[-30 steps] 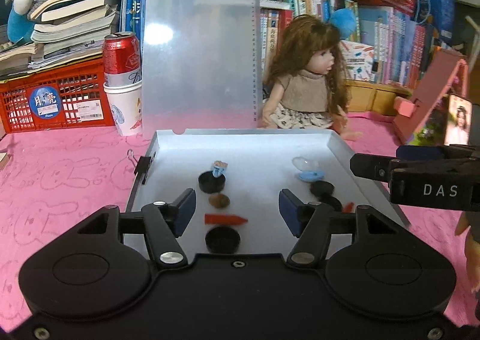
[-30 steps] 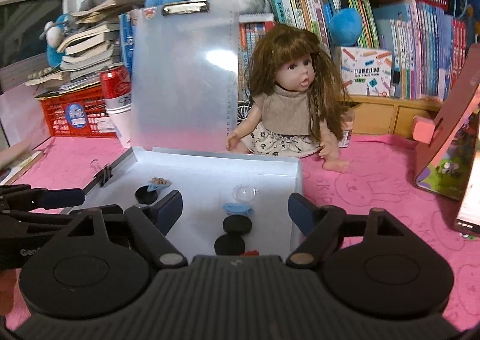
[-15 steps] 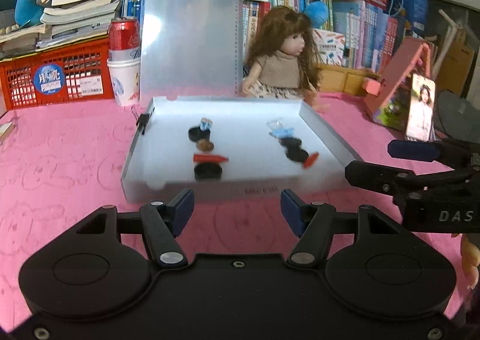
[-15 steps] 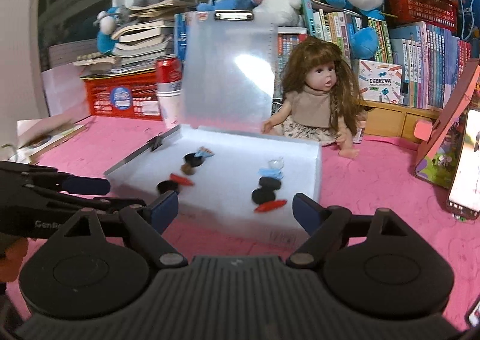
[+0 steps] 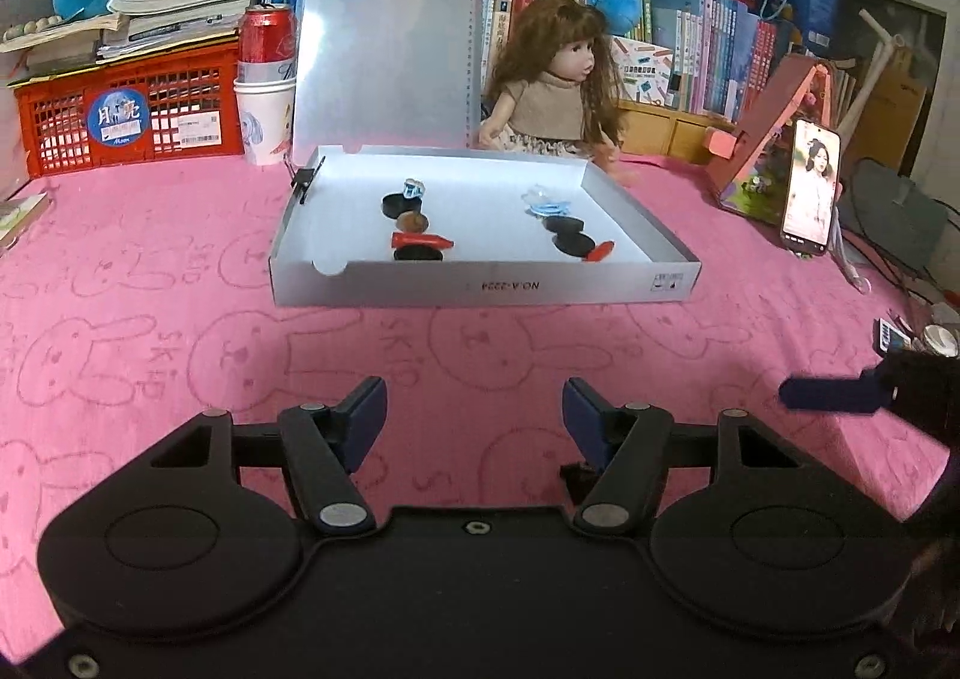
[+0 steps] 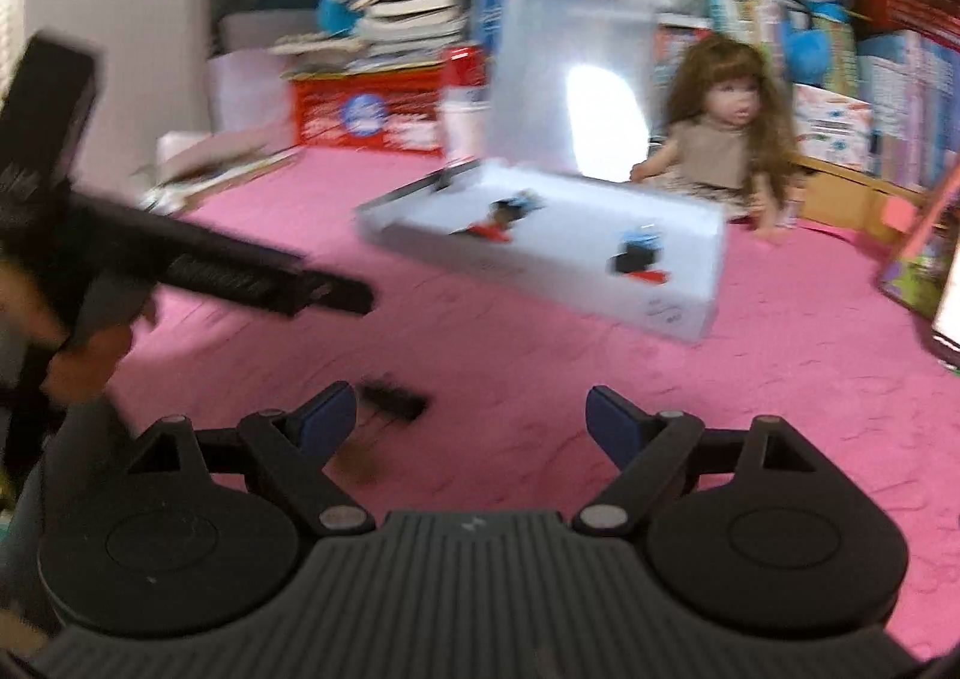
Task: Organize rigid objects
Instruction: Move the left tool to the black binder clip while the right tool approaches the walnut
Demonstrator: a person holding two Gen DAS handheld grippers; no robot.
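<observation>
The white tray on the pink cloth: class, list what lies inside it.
Inside the white tray lie two rows of small pieces: black discs, a red piece, a brown lump, and a blue clip. The front wall hides the nearest floor.

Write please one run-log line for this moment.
left gripper: open, empty, over cloth | right gripper: open, empty, view blurred | white box: open, small items inside

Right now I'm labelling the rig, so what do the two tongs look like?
Left tongs: matte black body, two round hubs, silver pivot screws, dark blue finger pads. Right tongs: the same build, but a ribbed grey-black centre plate. No cables or sleeves visible.
</observation>
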